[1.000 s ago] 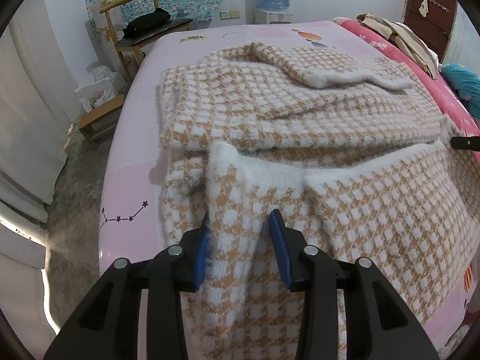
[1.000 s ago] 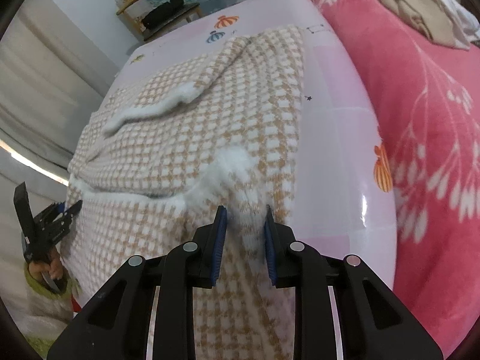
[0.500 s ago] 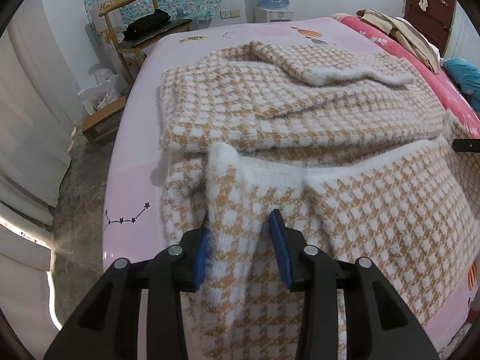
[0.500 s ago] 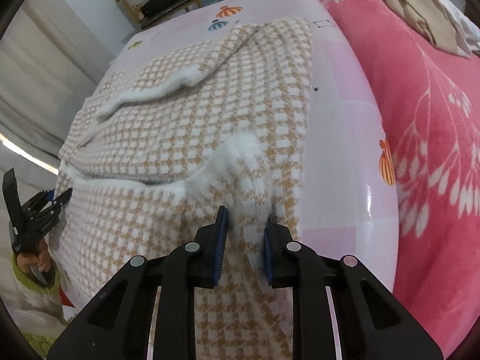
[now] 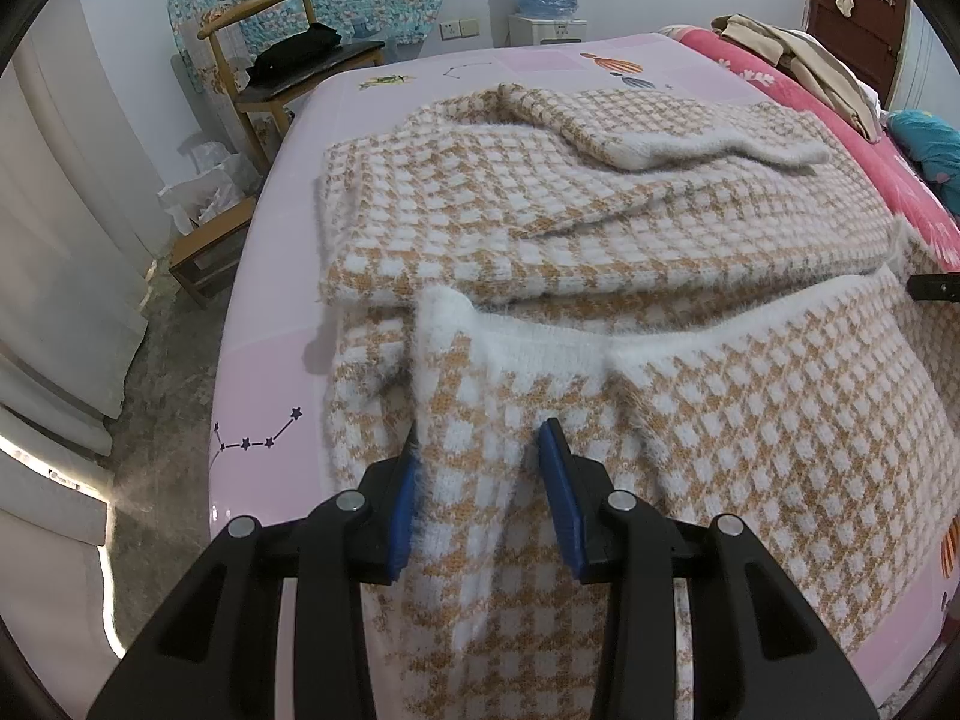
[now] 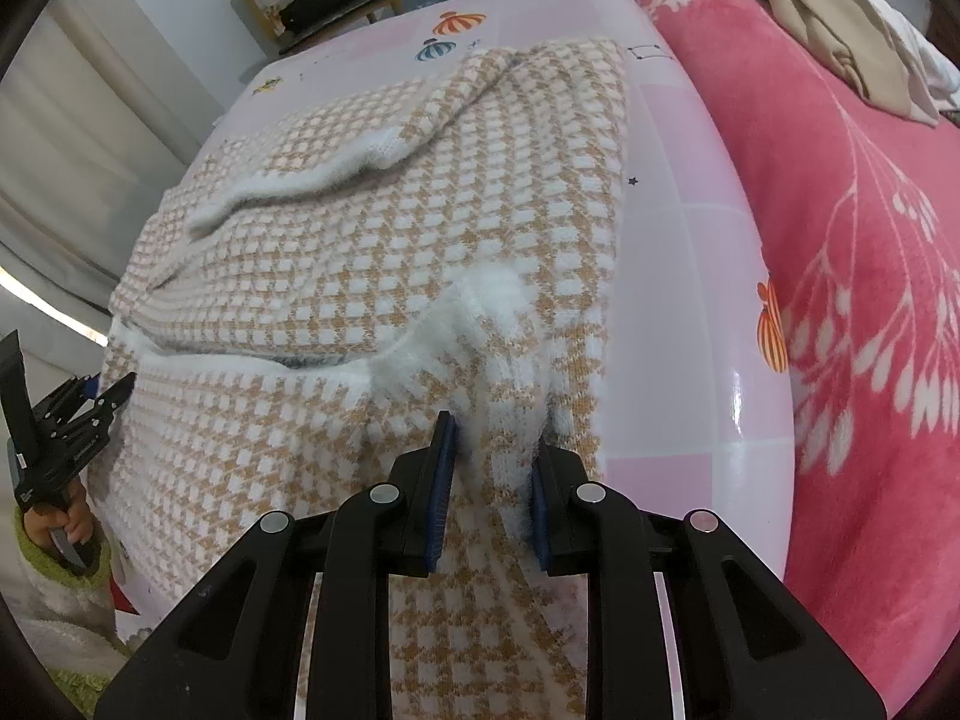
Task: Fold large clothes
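At the near left corner of the bed, your left gripper has its blue pads clamped on a bunched ridge of the checked knit sweater, just below the fuzzy white hem. That hem runs crosswise, left to right, and is the sweater's lower edge brought partway up over the body. Its folded sleeve lies farther up, straight ahead of your claws.

Across to the right, your right gripper is likewise pinched on the hem's other corner, beside the pink sheet and the red floral blanket. Each hand is about equally near its own corner. I judge the coming move is forward, away from you, along the sweater's length, with both ends kept level.
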